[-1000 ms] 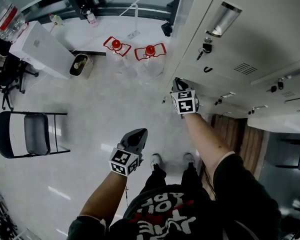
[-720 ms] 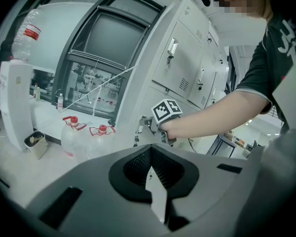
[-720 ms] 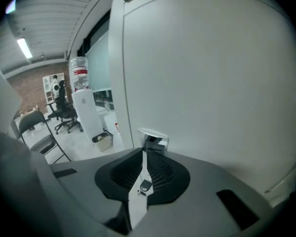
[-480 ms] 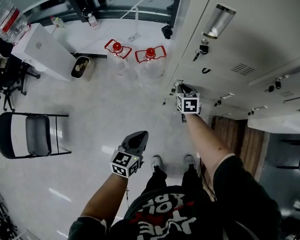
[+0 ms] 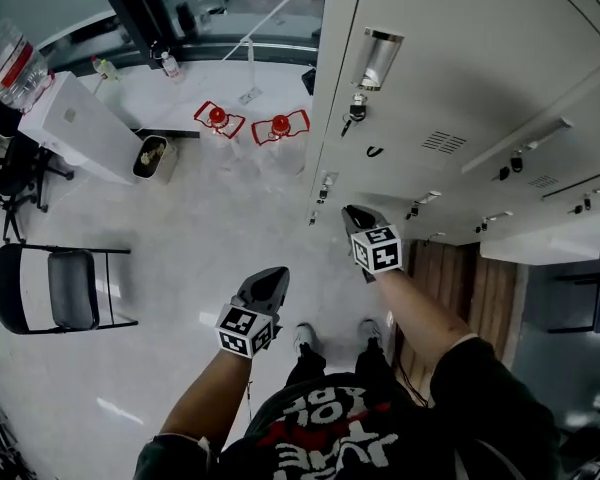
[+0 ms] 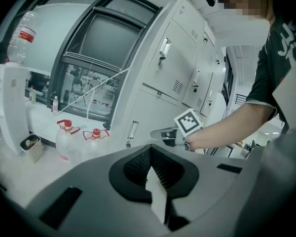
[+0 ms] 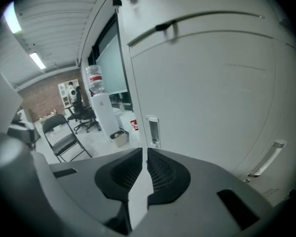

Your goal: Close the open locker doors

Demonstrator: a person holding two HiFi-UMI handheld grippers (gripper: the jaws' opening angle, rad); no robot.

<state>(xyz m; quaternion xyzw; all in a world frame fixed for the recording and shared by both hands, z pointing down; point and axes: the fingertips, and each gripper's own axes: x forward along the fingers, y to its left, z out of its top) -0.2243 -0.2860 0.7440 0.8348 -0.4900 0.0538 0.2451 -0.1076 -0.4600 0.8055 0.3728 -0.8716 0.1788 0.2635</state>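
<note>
Right tool (image 5: 352,213) pulls back from locker door (image 7: 212,98) ahead, apparently flush; left tool (image 5: 276,273) idle; both jaws together, empty. Farther-right door (image 5: 545,248) seems open.

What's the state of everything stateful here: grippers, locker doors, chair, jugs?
left gripper: shut, empty
right gripper: jaws together bar a thin slit, empty
lower locker door: closed
upper locker door: closed, key in lock
folding chair: unfolded, empty
jugs: upright, red caps on
</note>
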